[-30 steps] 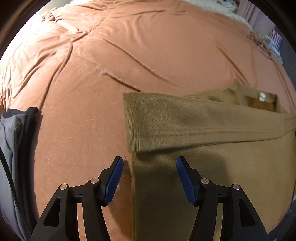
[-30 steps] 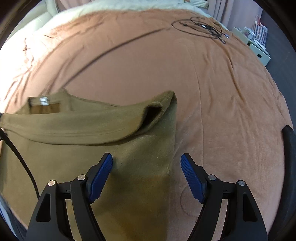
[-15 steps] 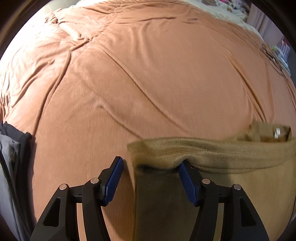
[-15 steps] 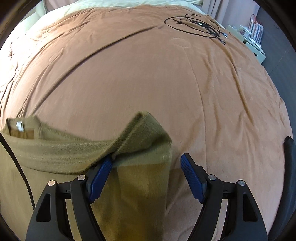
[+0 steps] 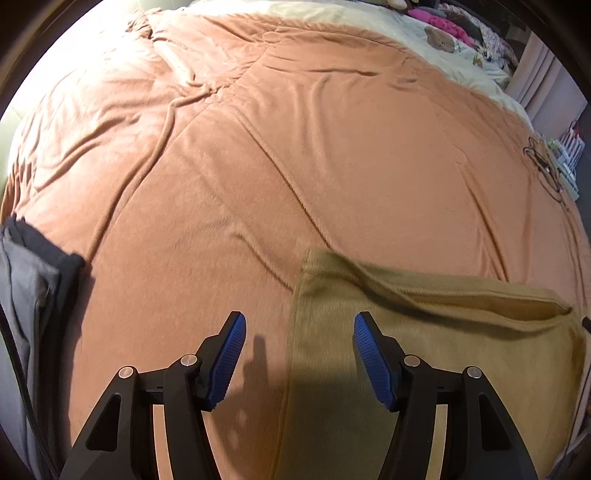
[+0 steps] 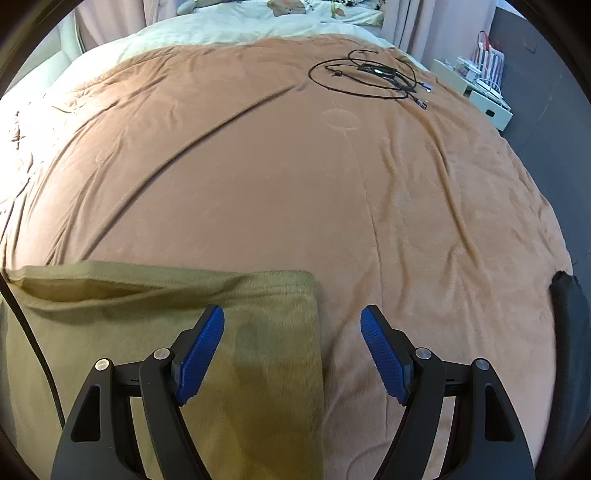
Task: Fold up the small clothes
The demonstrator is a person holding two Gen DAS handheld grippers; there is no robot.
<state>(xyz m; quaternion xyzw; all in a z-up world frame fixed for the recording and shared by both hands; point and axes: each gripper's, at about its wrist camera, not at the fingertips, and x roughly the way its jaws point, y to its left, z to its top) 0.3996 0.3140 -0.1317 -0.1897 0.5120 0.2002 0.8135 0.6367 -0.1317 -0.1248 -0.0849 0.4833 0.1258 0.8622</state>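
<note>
An olive-tan garment [image 5: 424, 350] lies folded flat on the orange-brown blanket [image 5: 295, 147], its far edge a soft fold. My left gripper [image 5: 299, 325] hovers open over the garment's left side edge, which runs between the blue pads [image 5: 229, 354] without touching them. In the right wrist view the same garment [image 6: 147, 332] fills the lower left. My right gripper [image 6: 291, 317] stands open above its right side edge, one pad over the cloth and the other over bare blanket [image 6: 295, 184]. Neither gripper holds anything.
A grey and dark pile of clothes [image 5: 33, 306] lies at the left edge of the bed. Black cables [image 6: 369, 74] are coiled at the far right of the blanket. Dark cloth [image 6: 569, 306] shows at the right edge, a white shelf unit [image 6: 480, 99] beyond the bed, cream bedding [image 6: 240, 26] at the back.
The garment's far part with the neck label has come over toward me and the label is now out of sight. Both grippers stayed open and tilted up, showing more of the bed.
</note>
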